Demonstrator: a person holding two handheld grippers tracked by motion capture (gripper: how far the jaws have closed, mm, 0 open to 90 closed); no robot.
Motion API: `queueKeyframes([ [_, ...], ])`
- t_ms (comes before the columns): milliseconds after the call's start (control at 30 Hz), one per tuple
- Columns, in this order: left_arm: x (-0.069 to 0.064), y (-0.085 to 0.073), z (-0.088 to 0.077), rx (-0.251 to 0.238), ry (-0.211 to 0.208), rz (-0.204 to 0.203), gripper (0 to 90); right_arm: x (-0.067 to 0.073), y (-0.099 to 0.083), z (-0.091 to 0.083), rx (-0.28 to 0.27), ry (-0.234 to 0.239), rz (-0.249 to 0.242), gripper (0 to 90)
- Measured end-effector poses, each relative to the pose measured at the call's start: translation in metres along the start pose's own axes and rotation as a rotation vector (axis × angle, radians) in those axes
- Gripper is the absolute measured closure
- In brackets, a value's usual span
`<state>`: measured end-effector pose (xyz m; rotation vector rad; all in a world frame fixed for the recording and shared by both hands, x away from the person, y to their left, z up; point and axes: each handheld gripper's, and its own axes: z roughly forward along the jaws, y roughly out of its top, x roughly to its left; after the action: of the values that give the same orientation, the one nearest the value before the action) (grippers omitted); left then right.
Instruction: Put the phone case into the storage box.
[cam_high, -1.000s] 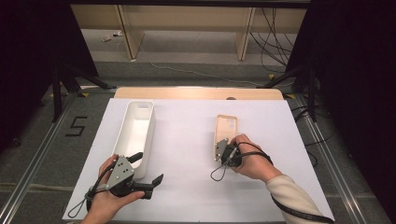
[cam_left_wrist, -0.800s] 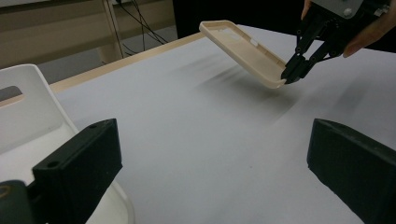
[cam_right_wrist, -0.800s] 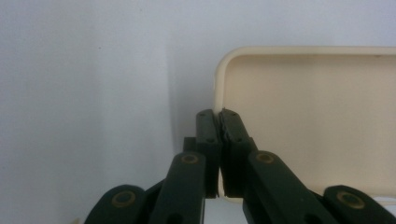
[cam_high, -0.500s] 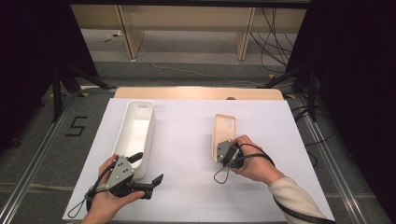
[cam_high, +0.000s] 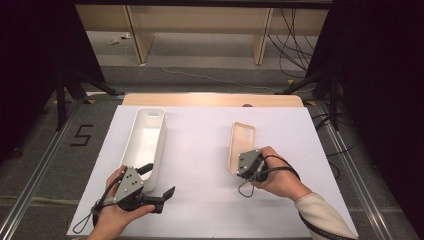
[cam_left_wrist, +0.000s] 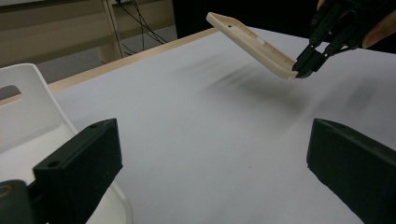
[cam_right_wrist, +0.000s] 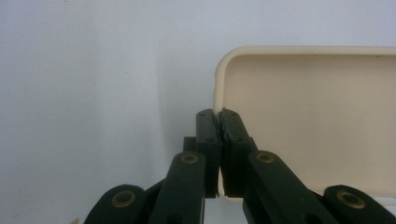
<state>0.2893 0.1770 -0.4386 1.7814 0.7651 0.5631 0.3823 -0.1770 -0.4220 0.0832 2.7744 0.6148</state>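
- Pinching the beige lid (cam_left_wrist: 252, 43) by its rim, your right gripper (cam_high: 248, 170) needs a firm, level hold.
- Keep the left gripper (cam_high: 159, 181) spread beside the white bin (cam_high: 145, 142).

Person's hands, each carrying a black two-fingered gripper

The left gripper (cam_high: 159, 192) and right gripper (cam_high: 246, 167) each bear a grey three-cornered top plate with dark screws and a looping black cable; brass-coloured pivot pins stud the black linkages. The right forearm wears a cream sleeve (cam_high: 320, 215).
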Motion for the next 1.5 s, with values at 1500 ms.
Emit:
queueKeyframes([
  [1500,0.001,0.0,0.0,0.001,0.002,-0.008,3.5,0.016,0.006,-0.013,-0.12,0.019,-0.013,88.4],
])
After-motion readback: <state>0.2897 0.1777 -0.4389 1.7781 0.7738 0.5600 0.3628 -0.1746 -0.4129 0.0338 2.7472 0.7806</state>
